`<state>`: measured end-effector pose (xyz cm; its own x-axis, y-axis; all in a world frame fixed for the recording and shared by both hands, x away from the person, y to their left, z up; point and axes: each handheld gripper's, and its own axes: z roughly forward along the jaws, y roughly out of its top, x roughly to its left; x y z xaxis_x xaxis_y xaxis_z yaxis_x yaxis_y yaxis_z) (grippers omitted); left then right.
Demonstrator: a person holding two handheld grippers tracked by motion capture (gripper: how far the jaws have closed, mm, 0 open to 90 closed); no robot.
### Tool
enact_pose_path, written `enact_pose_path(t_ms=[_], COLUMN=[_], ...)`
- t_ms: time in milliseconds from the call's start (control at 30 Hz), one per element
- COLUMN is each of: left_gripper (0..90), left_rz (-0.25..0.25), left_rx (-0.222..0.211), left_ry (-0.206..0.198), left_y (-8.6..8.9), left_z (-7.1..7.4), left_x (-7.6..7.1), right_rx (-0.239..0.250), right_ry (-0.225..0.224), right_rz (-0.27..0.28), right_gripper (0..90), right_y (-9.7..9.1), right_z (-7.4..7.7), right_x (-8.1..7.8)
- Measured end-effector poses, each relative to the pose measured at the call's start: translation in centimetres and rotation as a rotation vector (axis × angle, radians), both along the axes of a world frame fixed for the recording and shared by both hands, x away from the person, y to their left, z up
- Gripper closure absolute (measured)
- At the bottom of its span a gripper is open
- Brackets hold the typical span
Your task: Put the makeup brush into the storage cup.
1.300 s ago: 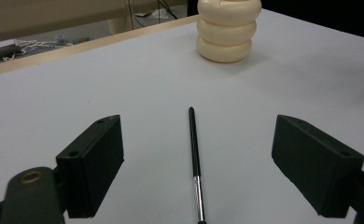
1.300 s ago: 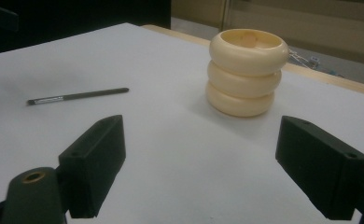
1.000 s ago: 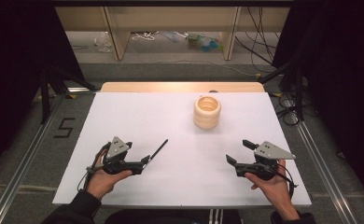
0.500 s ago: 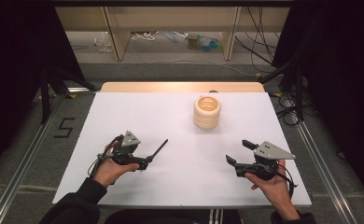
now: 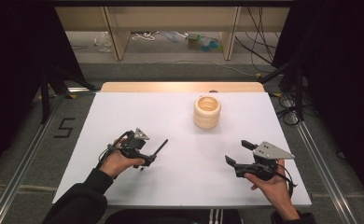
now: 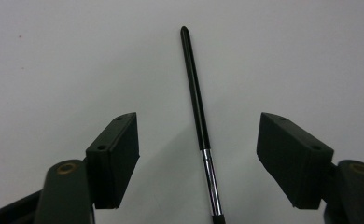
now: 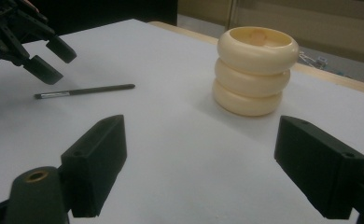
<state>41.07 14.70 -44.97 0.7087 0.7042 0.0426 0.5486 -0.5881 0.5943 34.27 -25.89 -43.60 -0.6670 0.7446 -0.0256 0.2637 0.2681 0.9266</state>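
The thin black pen with a chrome section (image 6: 196, 100) lies flat on the white tabletop (image 5: 180, 182), left of centre, between the left hand-held gripper (image 5: 145, 161)'s jaws, which have just been closing but don't yet touch it. Light, stiff and slippery, it is best pinched mid-barrel. The right hand-held gripper (image 5: 238, 154) stands open and empty.

Black tongs (image 5: 148, 157) with blocky pads, brass pivot screws, grey triangular plates, trailing cables, dark sleeves (image 5: 80, 205)
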Motion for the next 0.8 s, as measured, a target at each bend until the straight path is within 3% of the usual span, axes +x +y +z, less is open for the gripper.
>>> enact_pose_path(t_ms=[100,233,300,400,467,600,700,800], left_gripper=[32.3,37.9,38.9,41.8,43.0,46.8,47.9,49.3], left_rz=[-0.016,-0.007,-0.012,-0.008,-0.009,-0.042,-0.046,-0.046], left_rx=[0.017,0.018,0.041,0.037,0.055,0.094,0.090,0.091], left_ry=[-0.012,0.018,0.016,0.035,0.090,0.104,0.109,0.119], left_y=[-0.2,-0.3,-0.4,-0.6,-0.6,-0.8,-1.0,-1.2], left_z=[0.0,-0.4,-0.7,-0.8,-0.6,-0.6,-0.4,-0.5], left_x=[0.3,0.5,0.8,0.8,0.8,0.9,1.0,1.3], right_rx=[-0.005,0.000,-0.001,-0.008,-0.008,-0.003,-0.008,-0.004], right_ry=[-0.018,-0.018,-0.018,-0.012,-0.011,0.013,-0.005,0.012], right_rz=[-0.002,0.005,0.003,0.001,0.002,0.002,0.003,0.003], right_gripper=[18.2,18.4,18.4,18.4,18.4,18.5,18.5,18.5], right_y=[0.0,0.0,0.0,0.0,0.1,0.1,0.1,0.1], right_z=[-0.1,0.0,-0.1,0.0,0.0,0.0,0.0,0.0], right_x=[0.1,0.1,0.1,0.1,0.1,0.0,0.1,0.0])
